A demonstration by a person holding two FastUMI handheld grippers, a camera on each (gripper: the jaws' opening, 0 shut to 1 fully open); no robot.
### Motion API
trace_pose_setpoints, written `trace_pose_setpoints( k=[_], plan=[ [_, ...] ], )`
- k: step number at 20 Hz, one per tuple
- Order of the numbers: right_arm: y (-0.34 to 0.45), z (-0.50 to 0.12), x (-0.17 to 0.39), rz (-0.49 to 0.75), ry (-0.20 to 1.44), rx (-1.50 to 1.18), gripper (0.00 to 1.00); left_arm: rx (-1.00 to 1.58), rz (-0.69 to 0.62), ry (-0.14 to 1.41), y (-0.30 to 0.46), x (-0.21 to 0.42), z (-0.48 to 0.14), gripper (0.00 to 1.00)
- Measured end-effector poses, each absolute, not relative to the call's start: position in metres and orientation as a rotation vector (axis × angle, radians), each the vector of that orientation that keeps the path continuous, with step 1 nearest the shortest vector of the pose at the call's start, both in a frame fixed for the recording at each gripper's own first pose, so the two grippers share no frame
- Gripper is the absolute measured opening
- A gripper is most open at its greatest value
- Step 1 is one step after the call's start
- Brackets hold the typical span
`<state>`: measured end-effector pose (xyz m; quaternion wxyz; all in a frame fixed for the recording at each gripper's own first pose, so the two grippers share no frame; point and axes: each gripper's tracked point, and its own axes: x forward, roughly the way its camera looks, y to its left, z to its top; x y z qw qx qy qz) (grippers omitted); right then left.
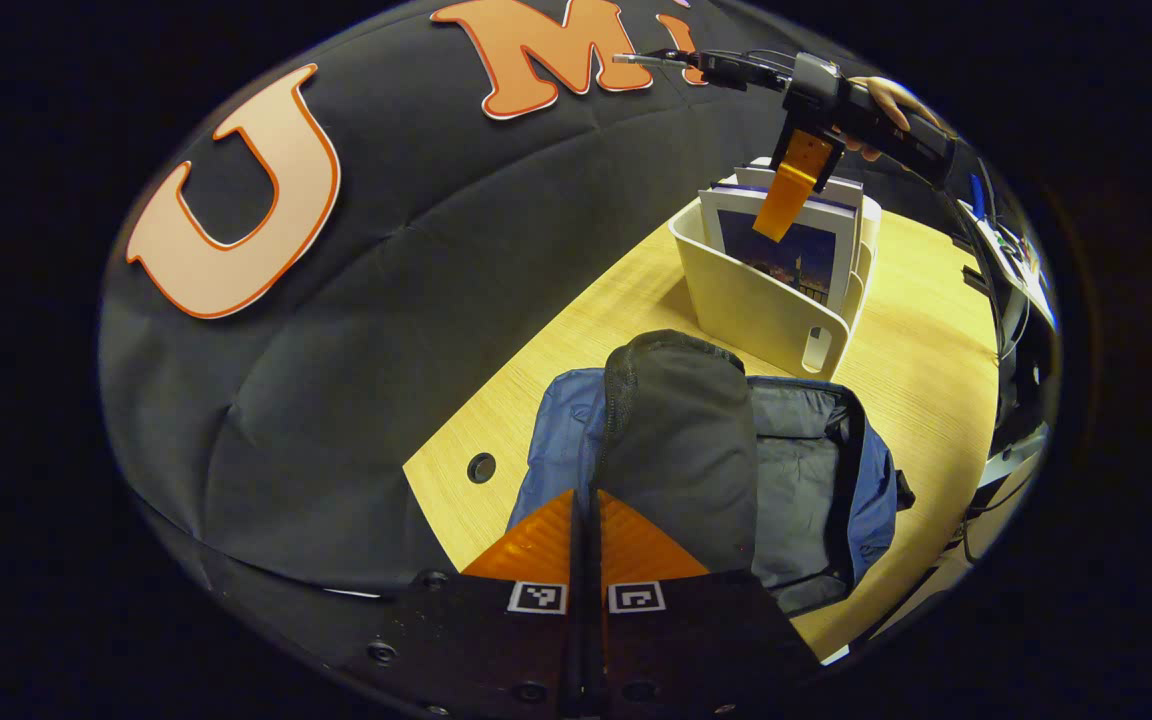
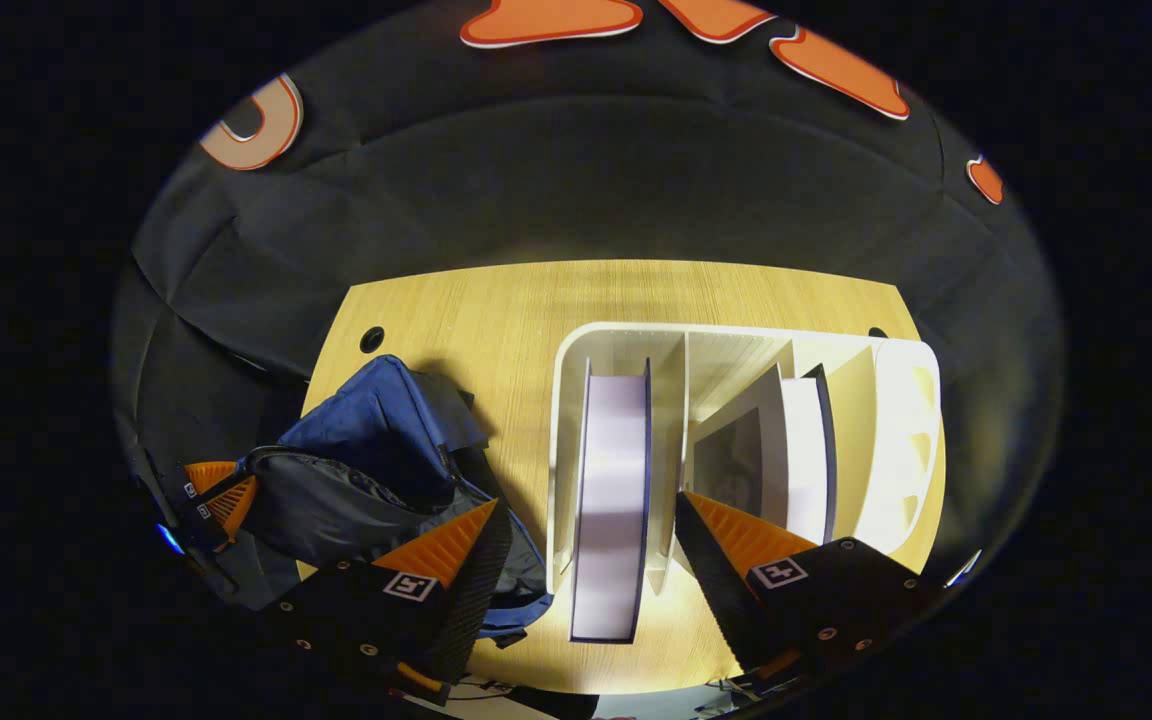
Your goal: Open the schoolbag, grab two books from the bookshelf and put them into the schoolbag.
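Book (image 2: 611, 500) upright in bookshelf (image 2: 896, 440), between open right hand-held gripper (image 2: 586, 525) fingers.

Recording booth; cloth wall (image 1: 356, 330), desk (image 1: 926, 370)

One schoolbag (image 1: 816, 480), lying open on one wooden table (image 1: 926, 370); one white bookshelf (image 1: 756, 300) with several slots; at least two books (image 2: 611, 500) standing in it, a further one or two hard to separate; two grippers, left gripper (image 1: 584, 545) and right gripper (image 2: 586, 545); one hand (image 1: 891, 100); two round holes (image 1: 481, 467) in the tabletop
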<state>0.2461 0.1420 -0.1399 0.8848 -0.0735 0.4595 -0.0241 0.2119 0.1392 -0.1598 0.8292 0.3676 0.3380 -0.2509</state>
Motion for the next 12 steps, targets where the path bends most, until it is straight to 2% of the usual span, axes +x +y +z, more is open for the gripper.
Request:
trace_pose_setpoints(
  k=[2,3,6,10,11,12],
  plan=[
    [0.136,-0.144,0.244,-0.072,0.973,-0.169,0.97,0.777,-0.529,0.723,0.140,0.211,-0.161,0.01],
    [0.134,-0.148,0.246,-0.083,0.980,-0.175,0.91,0.775,-0.528,0.723,0.139,0.211,-0.161,0.01],
    [0.132,-0.148,0.245,-0.107,0.982,-0.178,0.33,0.776,-0.530,0.723,0.136,0.208,-0.161,0.01],
    [0.133,-0.144,0.244,-0.109,0.971,-0.176,0.29,0.776,-0.531,0.723,0.135,0.208,-0.159,0.01],
    [0.136,-0.142,0.243,-0.102,0.962,-0.164,0.19,0.774,-0.530,0.723,0.136,0.207,-0.160,0.01],
    [0.138,-0.137,0.242,-0.095,0.953,-0.146,0.29,0.773,-0.530,0.725,0.136,0.206,-0.160,0.01]
  ],
)
